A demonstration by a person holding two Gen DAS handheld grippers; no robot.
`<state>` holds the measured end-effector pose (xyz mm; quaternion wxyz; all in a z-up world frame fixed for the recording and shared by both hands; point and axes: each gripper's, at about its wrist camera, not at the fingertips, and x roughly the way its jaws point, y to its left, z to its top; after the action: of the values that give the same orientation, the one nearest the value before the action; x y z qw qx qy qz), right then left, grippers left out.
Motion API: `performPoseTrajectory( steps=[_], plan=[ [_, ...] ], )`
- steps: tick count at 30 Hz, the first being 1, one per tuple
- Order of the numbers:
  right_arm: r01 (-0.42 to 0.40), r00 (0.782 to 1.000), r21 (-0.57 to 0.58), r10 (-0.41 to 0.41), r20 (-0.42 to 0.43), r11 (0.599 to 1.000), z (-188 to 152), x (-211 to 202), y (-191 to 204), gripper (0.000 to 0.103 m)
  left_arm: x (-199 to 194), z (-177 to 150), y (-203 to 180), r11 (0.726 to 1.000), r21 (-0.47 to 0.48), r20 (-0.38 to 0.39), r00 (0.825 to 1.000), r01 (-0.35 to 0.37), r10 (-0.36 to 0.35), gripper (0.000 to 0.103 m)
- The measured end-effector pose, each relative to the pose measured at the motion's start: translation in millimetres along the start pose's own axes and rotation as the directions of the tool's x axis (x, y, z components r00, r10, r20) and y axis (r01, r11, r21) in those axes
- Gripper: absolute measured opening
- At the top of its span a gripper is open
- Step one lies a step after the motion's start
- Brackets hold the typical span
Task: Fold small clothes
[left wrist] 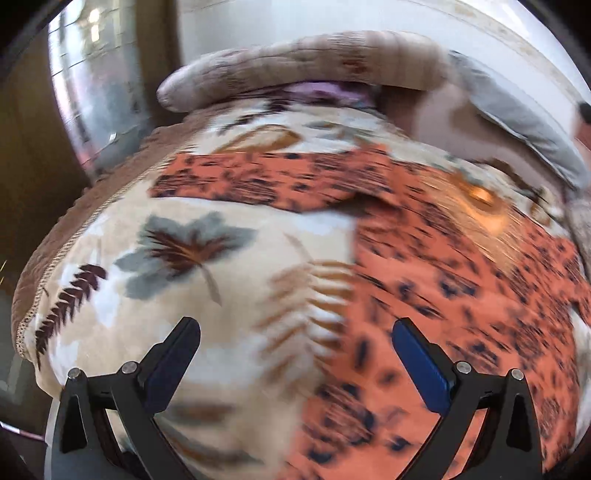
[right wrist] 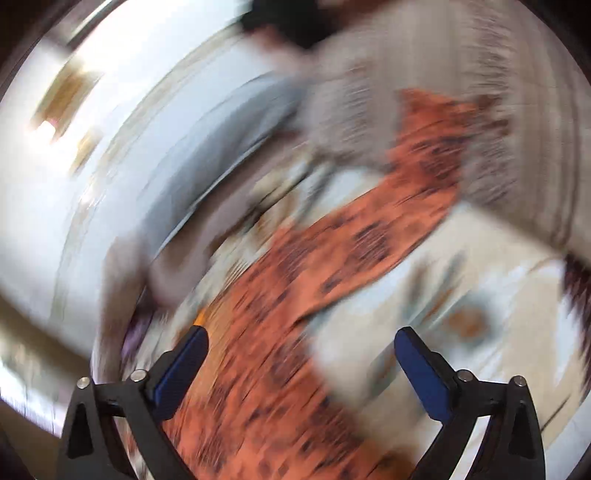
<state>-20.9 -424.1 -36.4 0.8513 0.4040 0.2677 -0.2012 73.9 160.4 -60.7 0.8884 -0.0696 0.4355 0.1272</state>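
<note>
An orange garment with dark speckles lies spread on a cream blanket with leaf prints. One part of it stretches left across the far side of the blanket. My left gripper is open and empty, above the garment's left edge. In the right wrist view, which is badly blurred, the same garment runs as a long strip from the bottom up to the right. My right gripper is open and empty above it.
A rolled beige quilt and a grey pillow lie at the far end of the bed. A white wall stands behind. The bed's brown edge drops off at the left. A grey pillow shows in the right wrist view.
</note>
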Motion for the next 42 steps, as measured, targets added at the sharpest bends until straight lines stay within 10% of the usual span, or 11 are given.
performPoseTrajectory(
  steps=[7,13,16,18,23,28,34,40,42],
  plan=[
    [0.225,0.965,0.016,-0.225,0.135,0.974,112.6,29.9,-38.0,0.082,50.3,30.7,57.7,0.984,-0.156,-0.008,0.996,-0.087,0.087,0.103],
    [0.411,0.905,-0.054,-0.401,0.143,0.91,142.3,75.6,-38.8,0.06,81.4,28.7,78.4,0.974,-0.185,-0.053,0.991,-0.128,0.121,0.103],
    [0.49,0.867,-0.08,-0.476,0.146,0.868,143.6,89.7,-36.2,0.021,83.9,28.6,85.5,0.968,-0.216,-0.057,0.992,-0.126,0.116,0.103],
    [0.494,0.866,-0.116,-0.475,0.16,0.862,146.0,90.9,-24.3,0.013,82.5,30.0,90.2,0.964,-0.239,-0.046,0.993,-0.12,0.112,0.103],
    [0.347,0.933,-0.3,-0.293,0.209,0.889,124.6,70.7,79.2,0.009,75.7,31.7,91.6,0.96,-0.265,-0.021,0.996,-0.091,0.088,0.103],
    [-0.008,0.99,-0.501,0.076,0.115,0.865,53.6,43.0,233.4,0.009,63.5,32.6,79.9,0.972,-0.217,0.034,0.995,-0.087,0.096,0.103],
    [-0.354,0.933,-0.515,0.333,-0.135,0.781,-73.2,69.9,350.7,0.009,59.9,32.4,85.3,0.971,-0.233,0.04,0.997,-0.058,0.07,0.103],
    [-0.412,0.884,-0.451,0.228,-0.408,0.792,-192.0,176.7,361.0,0.015,60.4,31.3,86.7,0.969,-0.246,0.031,0.999,-0.032,0.041,0.103],
    [-0.387,0.85,-0.451,0.122,-0.513,0.804,-229.4,220.8,346.4,0.069,60.7,31.7,82.7,0.972,-0.232,0.032,0.999,-0.03,0.039,0.103]
  ],
)
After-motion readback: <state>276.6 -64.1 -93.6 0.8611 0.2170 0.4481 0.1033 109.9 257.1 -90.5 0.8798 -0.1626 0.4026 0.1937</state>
